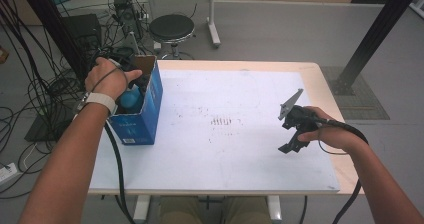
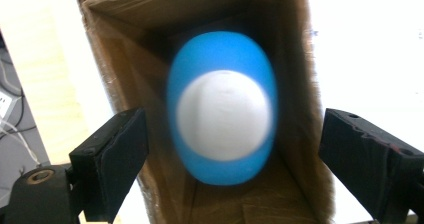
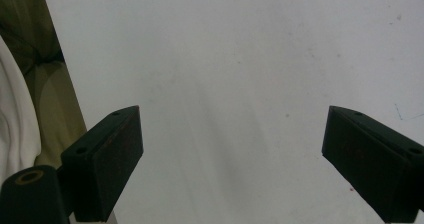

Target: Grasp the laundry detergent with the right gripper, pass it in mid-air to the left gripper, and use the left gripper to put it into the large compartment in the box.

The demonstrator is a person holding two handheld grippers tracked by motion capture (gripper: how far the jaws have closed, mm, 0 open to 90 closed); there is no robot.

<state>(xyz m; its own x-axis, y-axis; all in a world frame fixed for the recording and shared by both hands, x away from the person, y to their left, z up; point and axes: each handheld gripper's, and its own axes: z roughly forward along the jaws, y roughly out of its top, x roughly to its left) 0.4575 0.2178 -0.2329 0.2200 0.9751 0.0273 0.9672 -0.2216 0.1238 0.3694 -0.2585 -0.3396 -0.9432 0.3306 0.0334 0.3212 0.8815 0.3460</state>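
the blue and white egg-shaped object (image 2: pixel 221 109) sits inside the open cardboard box (image 2: pixel 295 49), blurred in the left gripper view, with the brown inner walls close around it and the box floor below it. in the high view the same object (image 1: pixel 128 100) shows as a patch of light blue just inside the box (image 1: pixel 145 114), whose outer side is blue with white print and which stands at the left edge of the worktop (image 1: pixel 235 154). the left claw (image 2: pixel 232 149) hangs over the mouth of the box, released: its two black jaws stand wide, one on either side of the object and clear of it, touching nothing. the left hand (image 1: pixel 107 79) is above the box opening, a pale band on the wrist, a black cable trailing down past the worktop's edge. well apart, at the right side of the white worktop, the right hand (image 1: pixel 332 131) holds the right claw (image 3: pixel 232 159), also released, its jaws spread wide over bare white surface with nothing between them; the grey three-cornered plate (image 1: pixel 291 104) stands up from it. faint dark marks (image 1: pixel 222 120) speckle the middle of the worktop. beyond the far edge a round black stool (image 1: pixel 171 28) stands on the grey floor among tangled cables (image 1: pixel 30 84).
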